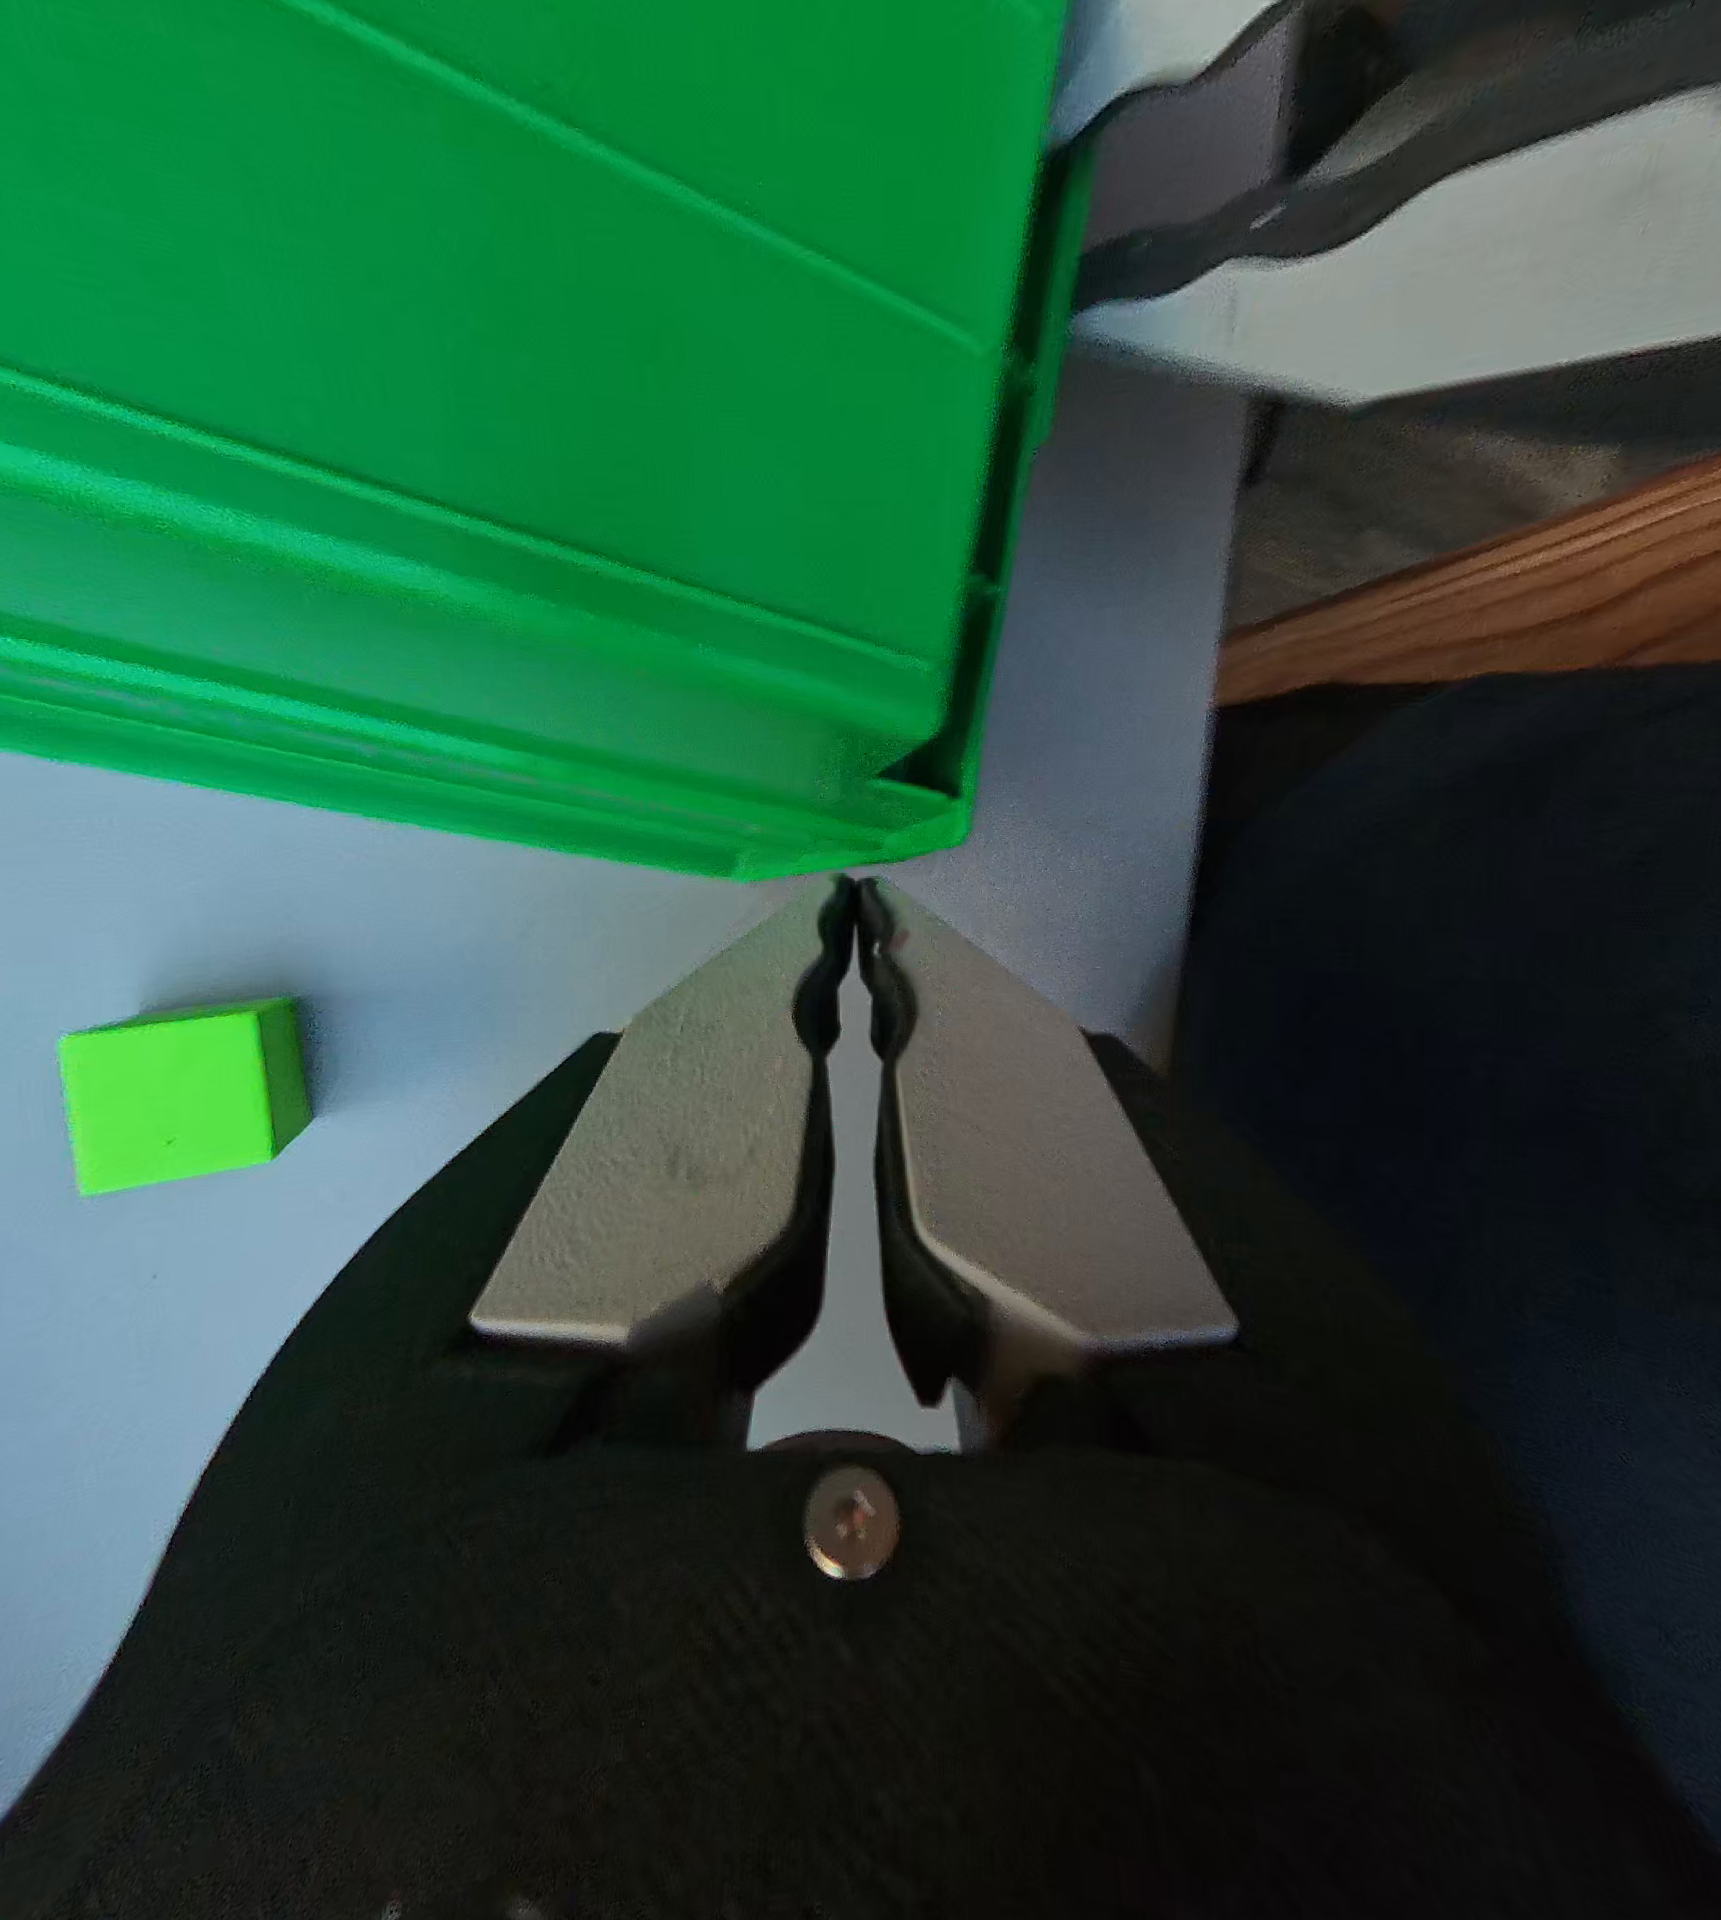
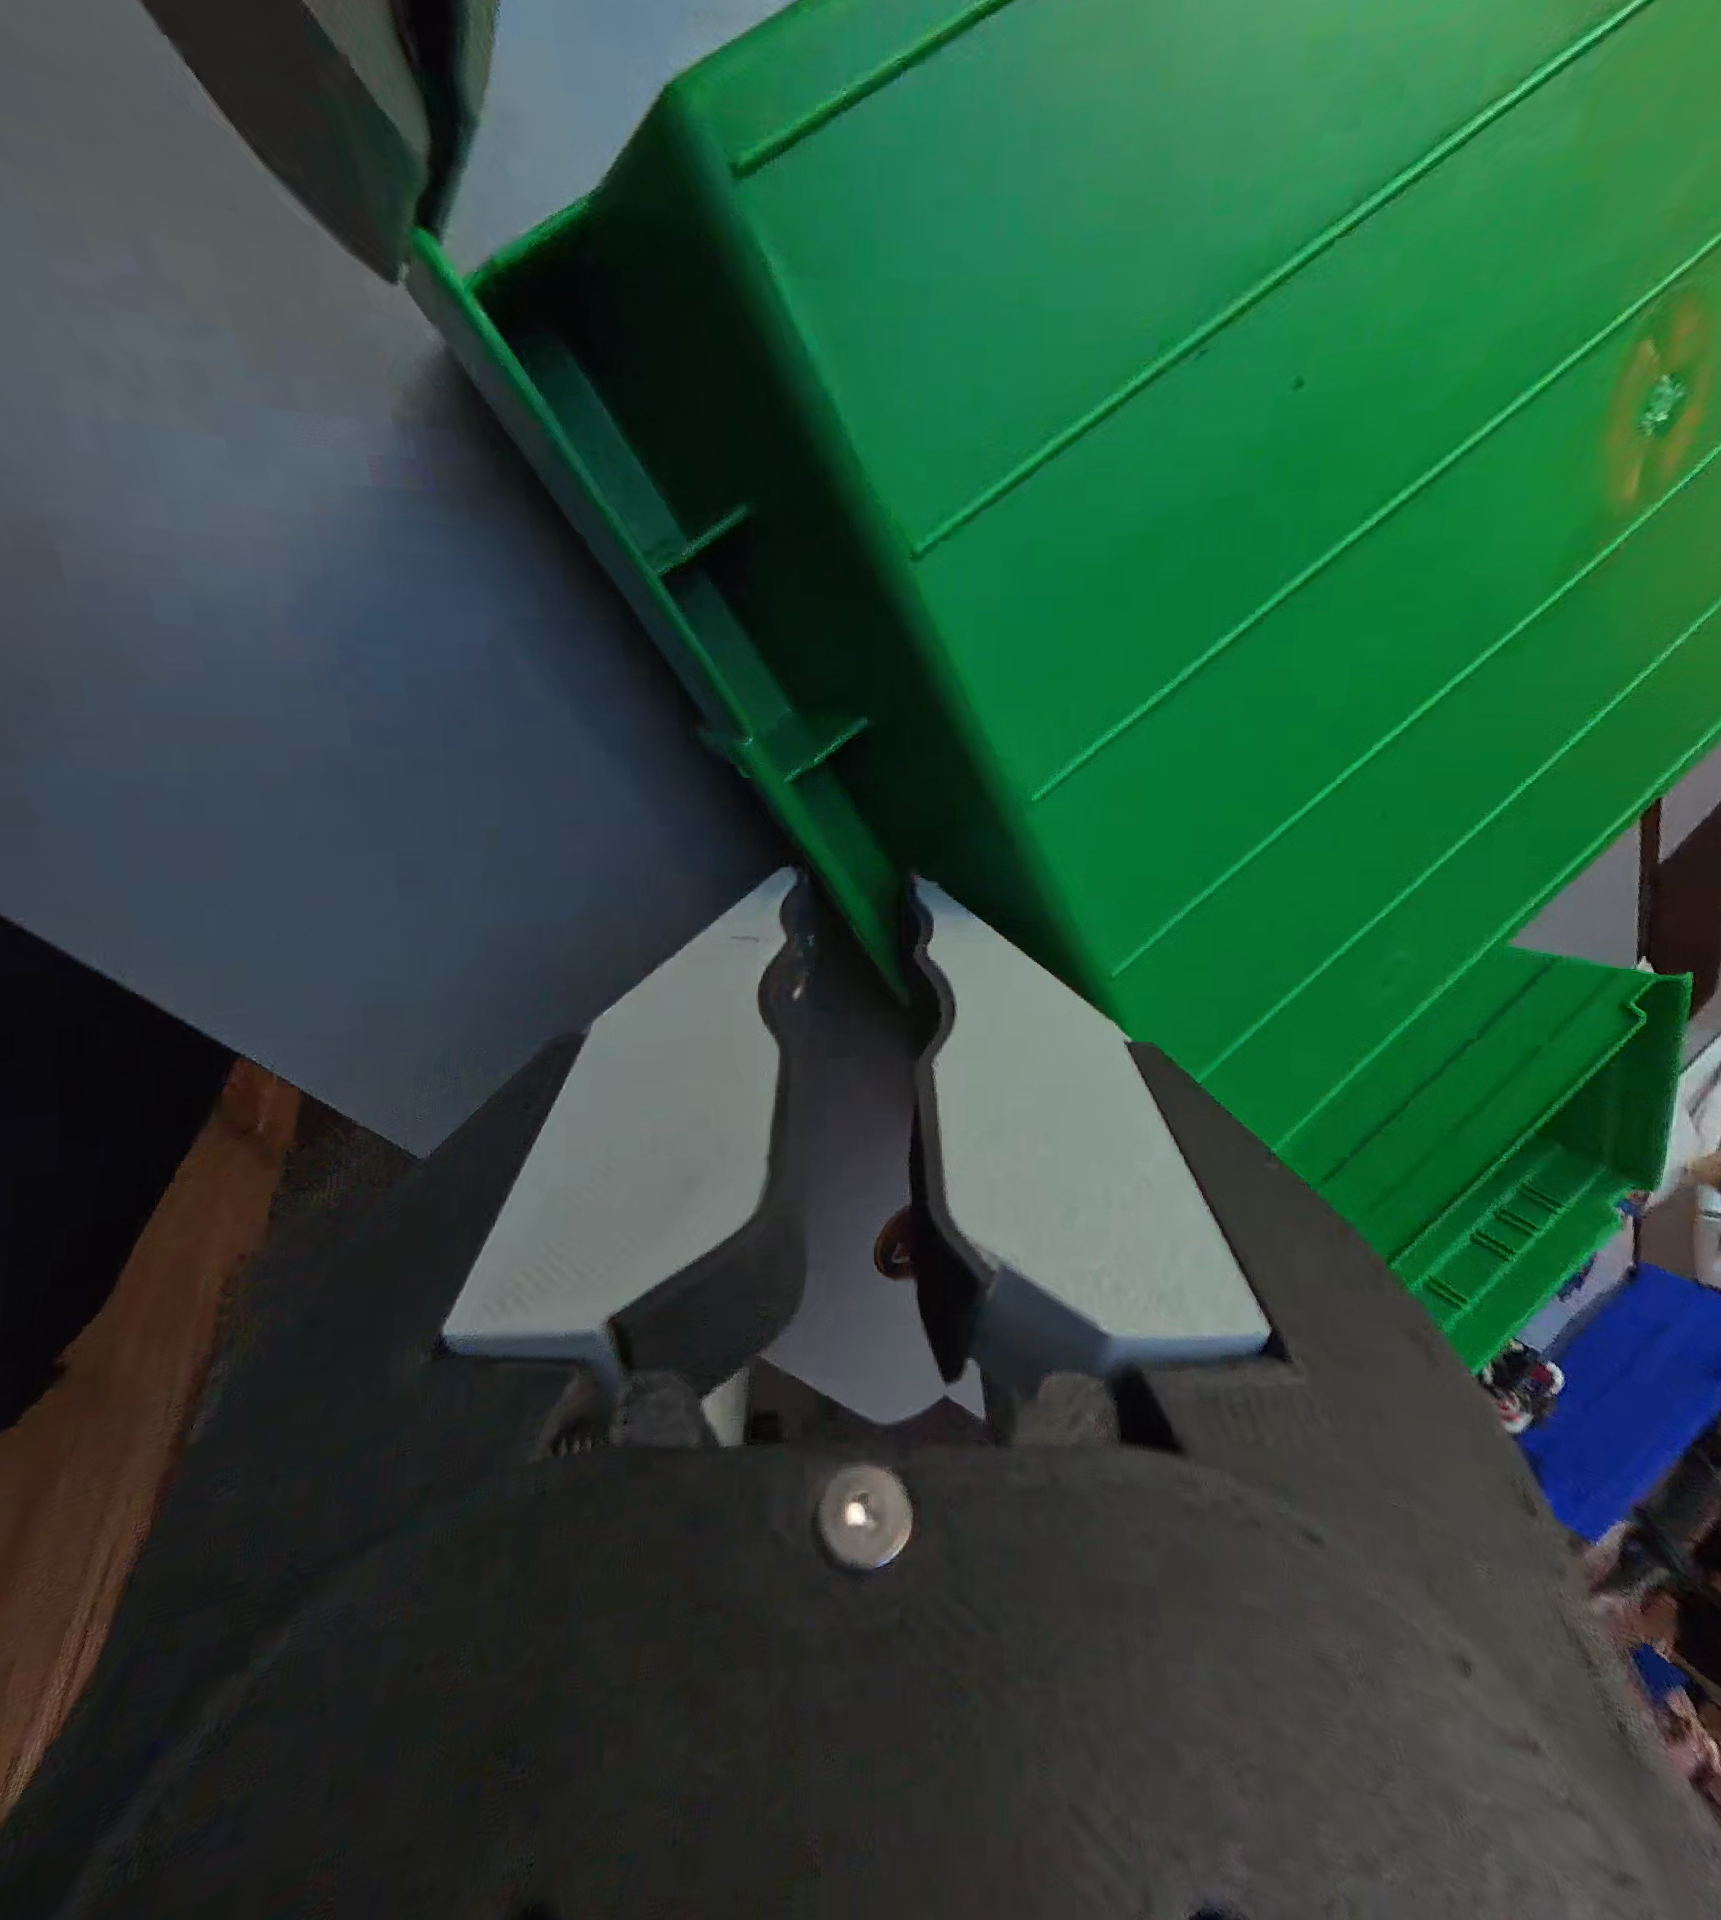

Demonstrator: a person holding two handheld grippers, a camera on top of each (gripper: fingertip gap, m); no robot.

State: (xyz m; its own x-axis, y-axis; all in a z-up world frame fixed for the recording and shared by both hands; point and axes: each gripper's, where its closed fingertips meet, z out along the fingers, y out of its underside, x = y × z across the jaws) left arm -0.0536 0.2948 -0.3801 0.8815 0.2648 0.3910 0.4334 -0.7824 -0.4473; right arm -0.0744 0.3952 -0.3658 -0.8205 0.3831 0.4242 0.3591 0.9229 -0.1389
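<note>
Right gripper (image 2: 856, 940): jaws nearly closed, clamped on the thin rim flange of the large green ribbed plastic bin (image 2: 1251, 468). The flange edge runs down between the two black wavy pads; both appear to press on it. The bin is tipped, its ribbed underside turned toward the right wrist camera, one end lifted off the pale blue-grey counter (image 2: 264, 623).

Left gripper (image 1: 856, 904): jaws fully closed, pads meeting tip to tip with nothing between them. The tips sit just below the near corner of the bin (image 1: 523, 416), very close; contact cannot be settled from here.

A small bright green rectangular block (image 1: 175, 1096) lies on the counter (image 1: 212, 1403), left of the left gripper, well clear of the bin. A wooden edge (image 1: 1562, 561) and a dark chair (image 1: 1458, 208) lie beyond the counter.

Judgement on handling: the right hold is shallow and on a thin lip at one corner, so the bin will likely want to pivot about that pinch. Keep the flange deep between the pads and the wrist aligned with the rim. The closed left tips could serve as a prop under the corner; better placed squarely under the flange than on its edge. Slow movement, as the plastic looks smooth.
</note>
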